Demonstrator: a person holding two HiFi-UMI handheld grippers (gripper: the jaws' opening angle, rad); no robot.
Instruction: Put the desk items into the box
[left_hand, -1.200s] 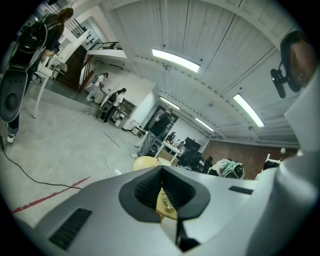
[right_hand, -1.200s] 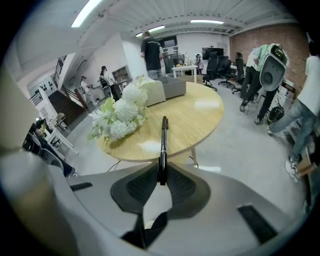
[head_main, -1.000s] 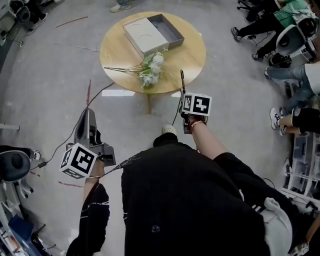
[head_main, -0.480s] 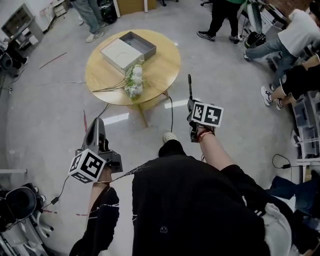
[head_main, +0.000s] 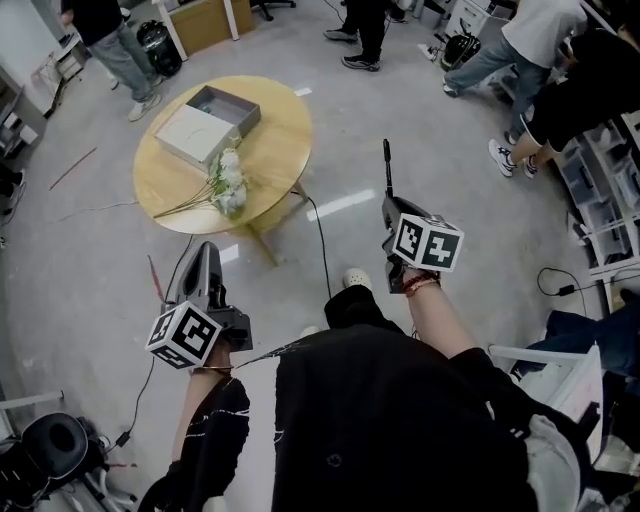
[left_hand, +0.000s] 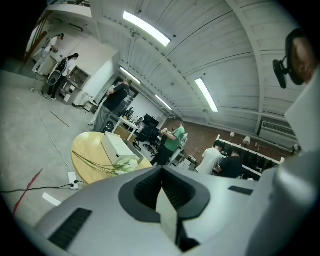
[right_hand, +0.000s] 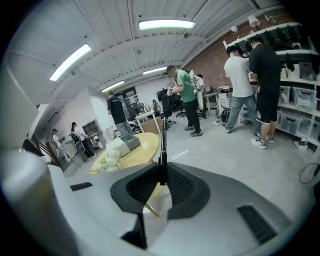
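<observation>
above the floor (head_main: 400, 110), right gripper (head_main: 389, 204) tight on a black pen (head_main: 387, 168), lower end hidden; left gripper (head_main: 203, 252) jaws together, empty

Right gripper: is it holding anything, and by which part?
Yes: the right gripper clamps a thin black pen by one end; the rest sticks out ahead of it.

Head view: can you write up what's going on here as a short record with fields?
Place: workshop floor, person standing back from a round table
On table: open box, white flowers lying next to it
Right tongs: shut on a black pen that sticks out ahead
Left tongs: shut, nothing between them
Task state: pen not yet in the box
</observation>
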